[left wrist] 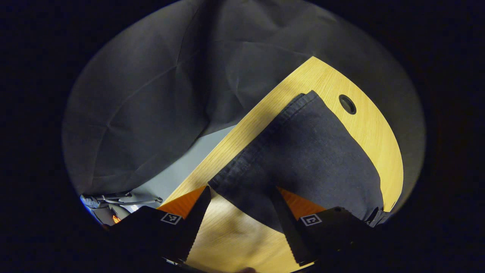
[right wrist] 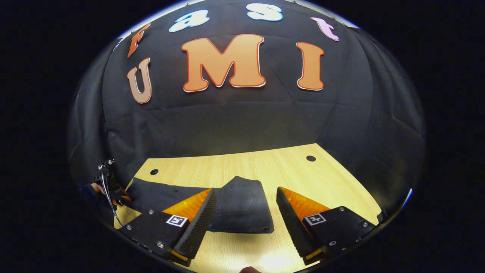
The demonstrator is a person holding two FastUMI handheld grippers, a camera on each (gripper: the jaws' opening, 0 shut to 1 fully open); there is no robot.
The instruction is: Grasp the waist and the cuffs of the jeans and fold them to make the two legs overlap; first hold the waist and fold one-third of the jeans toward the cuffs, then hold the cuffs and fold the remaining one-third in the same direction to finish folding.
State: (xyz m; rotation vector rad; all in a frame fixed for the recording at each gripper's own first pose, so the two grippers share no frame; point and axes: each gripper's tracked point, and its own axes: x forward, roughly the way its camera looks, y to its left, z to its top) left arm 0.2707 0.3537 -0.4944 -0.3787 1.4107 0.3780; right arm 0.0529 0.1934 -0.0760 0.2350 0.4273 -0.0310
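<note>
Left gripper view: the left gripper [left wrist: 242, 223] is spread, holding nothing, just short of the cuffs [left wrist: 254, 149] of the jeans [left wrist: 303, 159], which lie near the worktop [left wrist: 371, 125] edge.

Right gripper view: the right gripper [right wrist: 246, 216] is spread over the waist [right wrist: 242, 208]. Legs appear already overlapped; both thirds remain to fold.

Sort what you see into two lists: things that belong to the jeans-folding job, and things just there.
Belongs to the job:
jeans
left claw, open
right claw, open
table, the work surface

Just there:
table's round holes
black cloth wall
</note>
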